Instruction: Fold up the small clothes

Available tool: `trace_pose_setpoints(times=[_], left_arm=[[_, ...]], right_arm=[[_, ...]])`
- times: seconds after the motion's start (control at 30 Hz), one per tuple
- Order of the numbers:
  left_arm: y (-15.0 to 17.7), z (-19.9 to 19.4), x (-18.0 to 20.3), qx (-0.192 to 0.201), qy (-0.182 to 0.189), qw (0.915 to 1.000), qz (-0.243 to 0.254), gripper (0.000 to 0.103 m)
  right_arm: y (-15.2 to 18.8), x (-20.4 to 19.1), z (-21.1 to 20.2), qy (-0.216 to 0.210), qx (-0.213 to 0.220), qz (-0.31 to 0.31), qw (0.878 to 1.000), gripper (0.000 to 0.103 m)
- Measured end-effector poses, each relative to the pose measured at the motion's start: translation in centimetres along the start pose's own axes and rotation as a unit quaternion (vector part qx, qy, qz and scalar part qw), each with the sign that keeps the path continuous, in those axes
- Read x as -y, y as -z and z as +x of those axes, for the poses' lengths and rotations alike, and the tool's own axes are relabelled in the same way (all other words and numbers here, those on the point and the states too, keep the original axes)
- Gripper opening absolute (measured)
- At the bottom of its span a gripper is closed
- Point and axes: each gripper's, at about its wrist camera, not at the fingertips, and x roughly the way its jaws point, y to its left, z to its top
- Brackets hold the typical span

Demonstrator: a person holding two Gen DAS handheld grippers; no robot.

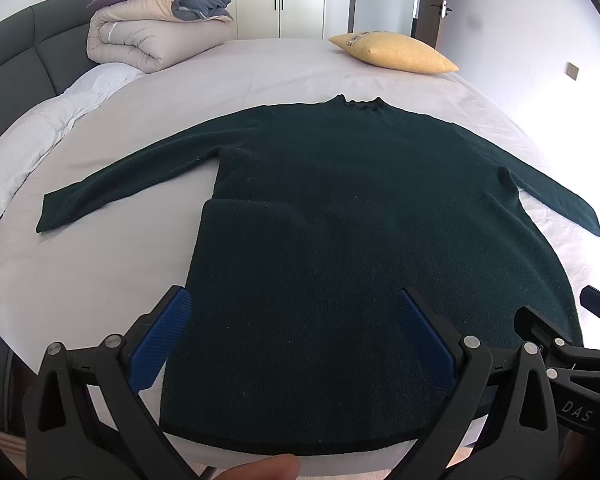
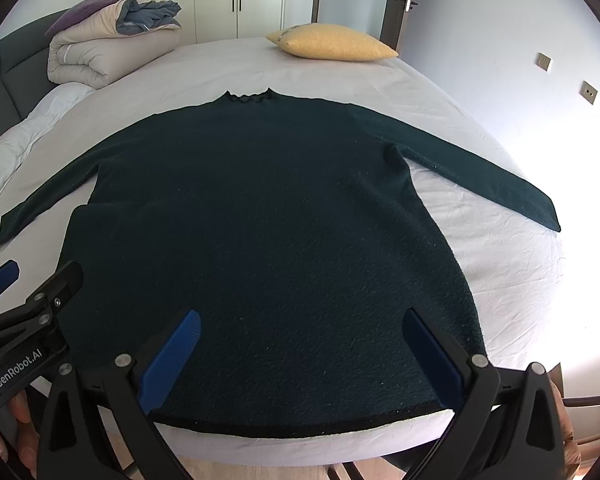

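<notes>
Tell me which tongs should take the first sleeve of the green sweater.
Probably the left tongs. They hang open over the left side of the sweater hem, on the same side as the left sleeve. The right tongs, also open, sit further right, nearer the right sleeve.

Dark green sweater (image 1: 340, 208) on pale sheet (image 1: 260, 72) — yellow pillow (image 1: 396, 54) behind.

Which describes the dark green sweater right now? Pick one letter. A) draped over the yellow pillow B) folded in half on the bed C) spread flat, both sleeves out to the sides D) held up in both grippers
C: the sweater lies flat on the bed, sleeves spread, both grippers open and holding nothing.
</notes>
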Motion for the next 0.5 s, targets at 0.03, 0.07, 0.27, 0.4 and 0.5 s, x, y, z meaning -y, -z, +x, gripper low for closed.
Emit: trace_pose_setpoints(times=[0.03,0.07,0.27,0.4,0.5], left_arm=[[0.0,0.02,-0.01,0.0,0.0,1.0,0.0,0.103],[0.01,0.01,0.0,0.0,0.0,1.0,0.0,0.103],[0.08,0.03,0.04,-0.001,0.0,1.0,0.0,0.103],[0.1,0.05,0.06,-0.001,0.0,1.0,-0.001,0.103],[0.28,0.1,0.17,-0.001,0.0,1.0,0.0,0.103]], right_arm=[[0.06,-0.09,0.03,0.0,0.0,0.0,1.0,0.103],[0.03,-0.09,0.0,0.0,0.0,0.0,1.0,0.103],[0.24,0.18,0.02,-0.001,0.0,0.002,1.0,0.103],[0.24,0.33,0.22,-0.003,-0.002,0.003,1.0,0.103],[0.3,0.28,0.22,-0.003,-0.001,0.004,1.0,0.103]])
